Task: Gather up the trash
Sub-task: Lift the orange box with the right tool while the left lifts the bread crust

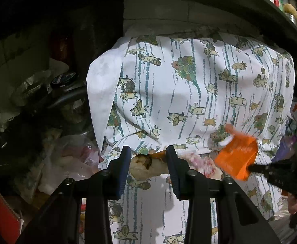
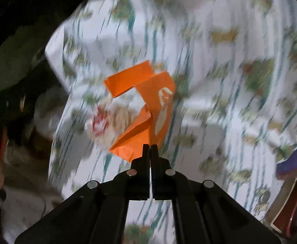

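Note:
My left gripper point(image 1: 148, 152) is open above a white cloth printed with cartoon cats point(image 1: 189, 85). A pale, scorched scrap of food or paper point(image 1: 146, 167) lies on the cloth between its fingers, not gripped. My right gripper point(image 2: 150, 148) is shut on a folded orange wrapper point(image 2: 146, 109) and holds it up over the cloth; the wrapper point(image 1: 237, 156) also shows in the left wrist view at the right, with the right gripper point(image 1: 252, 168) behind it. A red-and-white crumpled wrapper point(image 1: 201, 163) lies on the cloth beside the scrap.
Left of the cloth is a dark heap: foil tray point(image 1: 26, 89), clear plastic bags point(image 1: 67, 158), a dark lid point(image 1: 64, 79). A shelf edge point(image 1: 270, 10) with jars curves overhead at top right. A purple object point(image 2: 294, 158) sits at the right.

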The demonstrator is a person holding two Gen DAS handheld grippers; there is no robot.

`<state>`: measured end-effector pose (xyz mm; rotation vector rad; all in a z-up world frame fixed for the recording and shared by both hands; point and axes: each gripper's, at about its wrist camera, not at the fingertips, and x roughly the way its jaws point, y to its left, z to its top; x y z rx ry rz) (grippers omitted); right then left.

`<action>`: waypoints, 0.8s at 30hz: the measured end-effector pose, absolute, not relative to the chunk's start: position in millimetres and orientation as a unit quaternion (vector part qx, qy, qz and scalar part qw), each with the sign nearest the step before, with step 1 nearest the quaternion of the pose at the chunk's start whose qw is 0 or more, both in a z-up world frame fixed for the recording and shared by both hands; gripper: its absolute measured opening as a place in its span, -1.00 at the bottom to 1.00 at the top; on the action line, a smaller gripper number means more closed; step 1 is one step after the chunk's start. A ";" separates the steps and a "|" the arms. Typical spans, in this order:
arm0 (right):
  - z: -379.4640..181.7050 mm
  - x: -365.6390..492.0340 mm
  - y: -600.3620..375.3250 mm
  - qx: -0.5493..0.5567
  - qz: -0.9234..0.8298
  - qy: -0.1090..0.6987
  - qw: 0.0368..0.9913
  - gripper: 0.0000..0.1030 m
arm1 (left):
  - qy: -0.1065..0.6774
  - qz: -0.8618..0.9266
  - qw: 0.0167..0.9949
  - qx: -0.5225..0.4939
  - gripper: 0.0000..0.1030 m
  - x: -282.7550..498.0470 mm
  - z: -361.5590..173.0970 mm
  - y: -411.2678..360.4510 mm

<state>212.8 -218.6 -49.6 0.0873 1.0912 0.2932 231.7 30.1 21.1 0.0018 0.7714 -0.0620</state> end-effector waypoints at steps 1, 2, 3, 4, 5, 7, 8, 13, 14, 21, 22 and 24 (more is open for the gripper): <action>-58.3 213.5 -218.8 0.048 0.133 0.527 0.838 -0.82 | 0.377 -0.030 0.926 0.001 -0.26 231.0 20.8 30.0; -65.4 212.7 -222.8 0.059 0.121 0.538 0.832 -0.64 | 0.378 -0.031 0.925 0.001 -0.26 230.5 20.3 30.1; -71.7 213.2 -226.2 0.068 0.112 0.548 0.826 -0.01 | 0.380 -0.032 0.925 0.000 -0.26 230.3 19.9 30.4; -79.5 215.6 -228.2 0.082 0.105 0.557 0.820 0.52 | 0.381 -0.033 0.924 -0.002 -0.26 230.3 19.4 30.9; -82.3 215.1 -231.8 0.098 0.102 0.553 0.821 0.58 | 0.382 -0.033 0.923 -0.004 -0.26 230.6 19.2 31.4; -84.8 214.0 -235.4 0.117 0.096 0.544 0.825 0.58 | 0.382 -0.033 0.923 -0.007 -0.26 231.2 19.8 32.5; -86.5 215.7 -234.0 0.113 0.099 0.547 0.823 0.58 | 0.382 -0.033 0.924 -0.008 -0.26 231.4 20.1 32.8; -87.4 219.4 -215.3 0.053 0.090 0.530 0.842 0.59 | 0.383 -0.032 0.923 -0.015 -0.26 233.3 21.3 35.4; -85.2 220.4 -212.9 0.045 0.087 0.521 0.848 0.60 | 0.384 -0.033 0.923 -0.019 -0.26 234.1 21.3 36.2; -79.3 233.0 -195.5 -0.004 0.049 0.490 0.870 0.85 | 0.388 -0.030 0.921 -0.027 -0.26 239.5 19.5 39.4; -82.8 237.2 -192.0 -0.016 0.038 0.497 0.867 0.85 | 0.388 -0.028 0.921 -0.025 -0.26 240.5 18.9 39.7; -91.9 243.5 -188.6 -0.025 0.028 0.512 0.858 0.85 | 0.390 -0.024 0.920 -0.024 -0.26 242.6 17.1 41.9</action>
